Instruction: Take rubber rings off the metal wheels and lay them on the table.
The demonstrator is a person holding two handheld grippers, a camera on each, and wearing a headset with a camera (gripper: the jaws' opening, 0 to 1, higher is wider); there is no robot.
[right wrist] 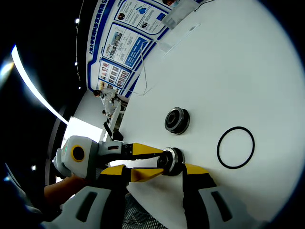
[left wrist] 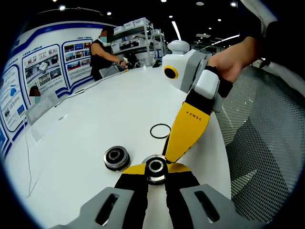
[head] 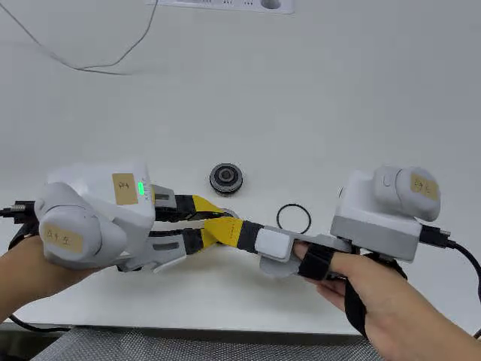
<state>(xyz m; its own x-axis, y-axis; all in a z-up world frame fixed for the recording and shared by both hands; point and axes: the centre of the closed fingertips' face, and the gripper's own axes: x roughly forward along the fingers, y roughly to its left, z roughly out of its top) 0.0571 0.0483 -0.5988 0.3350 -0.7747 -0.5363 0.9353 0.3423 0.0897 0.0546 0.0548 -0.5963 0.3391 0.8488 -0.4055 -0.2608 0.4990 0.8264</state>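
**A:** What sits nearest?

**B:** Two hand-held tools meet over a metal wheel (right wrist: 171,160) near the front edge of the white tabletop (head: 316,113). The left tool (left wrist: 155,170) is clamped on the wheel from both sides. The right tool (right wrist: 169,171) stands narrow around it. I cannot tell whether it pinches the rubber.

**A:** How should this step go?

**B:** I judge the left should keep the wheel steady. The right should catch just the rubber edge and peel it outward, without levering on the metal.

**A:** And beyond them?

**B:** One rubber ring (head: 293,218) lies flat just past the tools, apart from a second wheel (head: 226,178).

**A:** Do the views differ?

**B:** In the head view, crossed jaws hide the held wheel, while both gripper views reveal its hub. The left gripper view adds a person (left wrist: 102,57) standing at the far end.
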